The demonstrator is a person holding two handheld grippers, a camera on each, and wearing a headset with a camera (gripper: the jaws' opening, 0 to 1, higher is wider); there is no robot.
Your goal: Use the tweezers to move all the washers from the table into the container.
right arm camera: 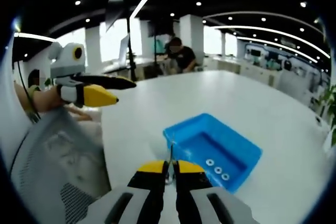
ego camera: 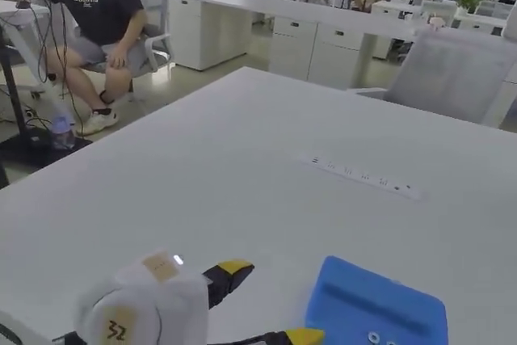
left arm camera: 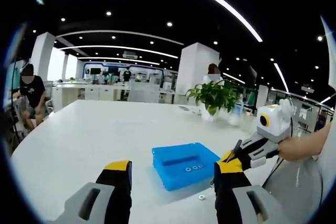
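Right gripper (right arm camera: 169,169), jaws clamping tweezers (right arm camera: 170,153), points toward blue container (right arm camera: 199,145).

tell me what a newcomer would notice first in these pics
The bright blue container on the white table, with three washers lying inside and one more washer on the table just beside it. Next, the right gripper shut on thin tweezers aimed at the container, and the left gripper hanging open close by.
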